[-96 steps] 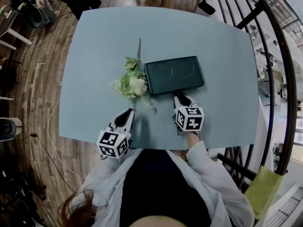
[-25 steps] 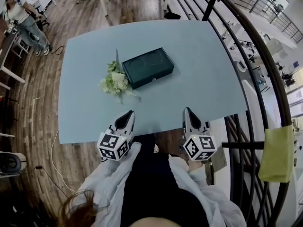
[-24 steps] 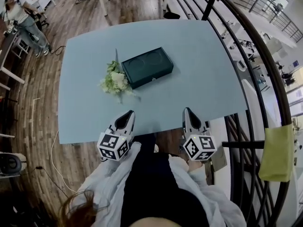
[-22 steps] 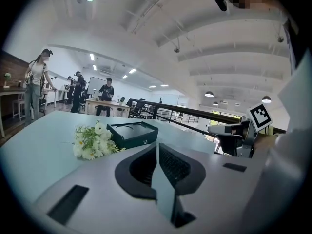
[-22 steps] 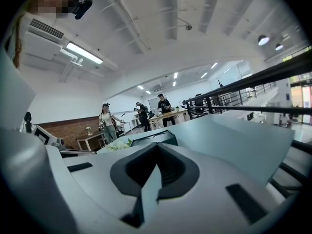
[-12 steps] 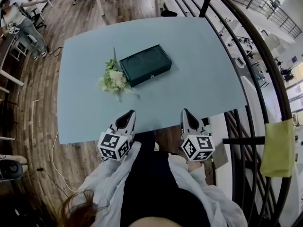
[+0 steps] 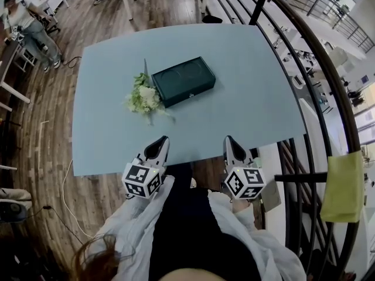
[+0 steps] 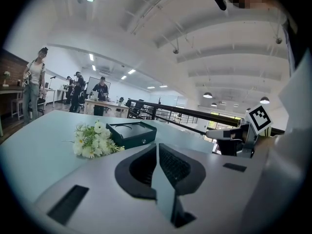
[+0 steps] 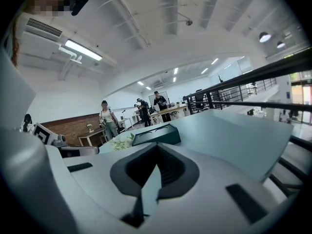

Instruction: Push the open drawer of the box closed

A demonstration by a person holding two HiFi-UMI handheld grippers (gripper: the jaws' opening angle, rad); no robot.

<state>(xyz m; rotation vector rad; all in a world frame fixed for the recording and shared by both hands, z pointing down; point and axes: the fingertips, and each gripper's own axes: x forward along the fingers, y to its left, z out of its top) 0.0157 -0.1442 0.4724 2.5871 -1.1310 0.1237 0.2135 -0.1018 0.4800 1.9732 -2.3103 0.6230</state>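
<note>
The head view looks steeply down over the whole table (image 7: pixel 246 98), while both gripper views look low across it from its near edge, all three sharing the box (image 7: pixel 183 81) and flowers (image 7: pixel 143 98).

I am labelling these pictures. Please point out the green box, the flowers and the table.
green box (image 7: pixel 183 79), head view, middle of its top.
flowers (image 7: pixel 145 98), head view, white blooms.
table (image 7: pixel 252 98), head view, bare surface right of the box.
</note>
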